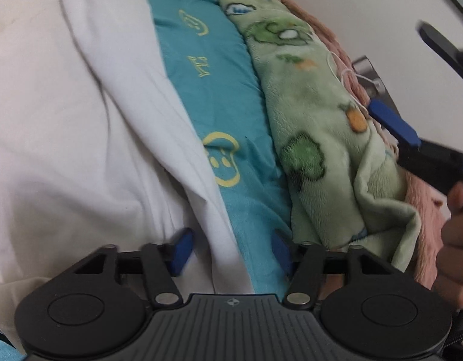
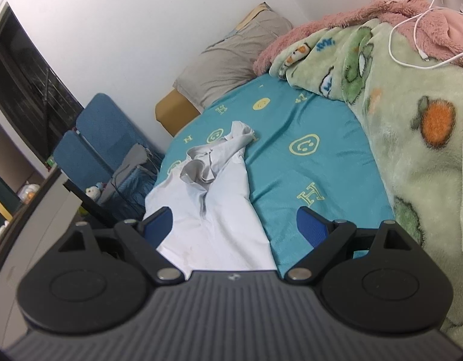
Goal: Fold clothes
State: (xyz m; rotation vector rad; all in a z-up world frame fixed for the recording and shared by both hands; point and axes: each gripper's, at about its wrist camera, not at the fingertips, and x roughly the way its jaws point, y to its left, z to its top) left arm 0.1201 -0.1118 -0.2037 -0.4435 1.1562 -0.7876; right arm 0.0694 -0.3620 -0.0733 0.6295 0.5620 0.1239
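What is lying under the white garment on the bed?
The white garment lies directly on the teal smiley-print bedsheet, which shows along its right edge. Whatever sits beneath its middle is covered. Both claws, left and right, hover open.

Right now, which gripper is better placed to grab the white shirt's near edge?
Left, probably. The left gripper is open with the white shirt edge already between its blue pads. The right gripper is also open but views the shirt from higher up.
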